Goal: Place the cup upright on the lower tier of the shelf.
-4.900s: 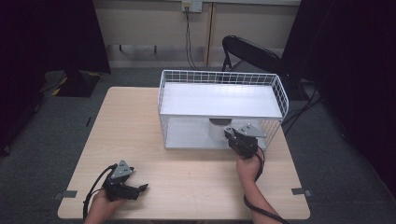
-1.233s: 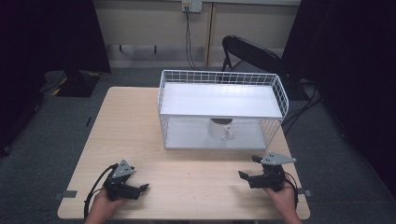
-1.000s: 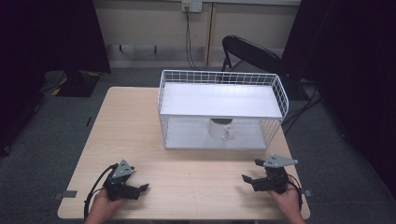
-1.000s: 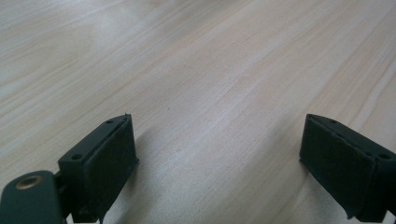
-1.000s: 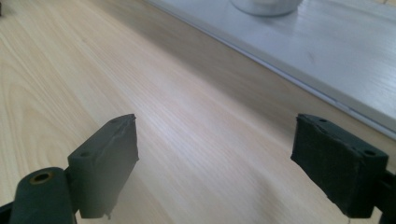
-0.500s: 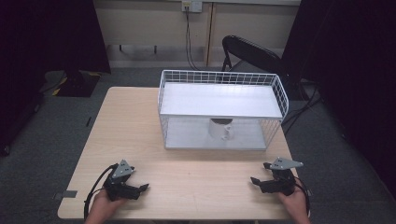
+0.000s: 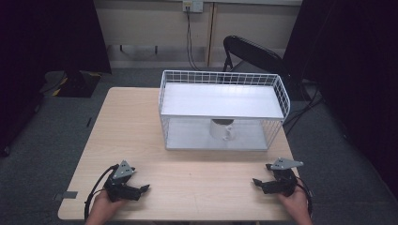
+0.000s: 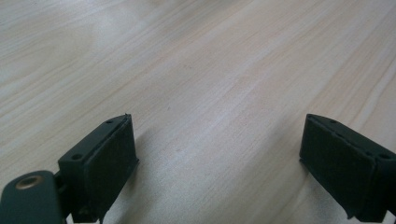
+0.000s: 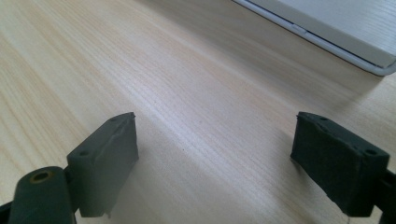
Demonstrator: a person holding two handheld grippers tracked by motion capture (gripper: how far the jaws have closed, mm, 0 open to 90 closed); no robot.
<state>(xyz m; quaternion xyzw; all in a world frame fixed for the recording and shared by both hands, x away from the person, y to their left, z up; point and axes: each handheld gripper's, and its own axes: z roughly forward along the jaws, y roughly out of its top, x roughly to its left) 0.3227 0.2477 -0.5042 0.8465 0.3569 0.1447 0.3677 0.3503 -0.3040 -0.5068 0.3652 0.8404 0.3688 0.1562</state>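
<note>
No readable text, label or number anywhere — table, wire rack and mug all bear none

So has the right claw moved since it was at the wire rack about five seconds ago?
Yes. The right claw has pulled back from the wire rack toward the person, and now sits open near the table's front right edge, empty.

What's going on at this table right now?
A person sits at a wooden table with a two-jaw gripper in each hand. The left gripper and the right gripper rest low near the table's front edge, both with jaws open and holding nothing. Farther back stands a white wire rack with a white mug on its lower level, under the shelf. Neither gripper is near the mug.
</note>
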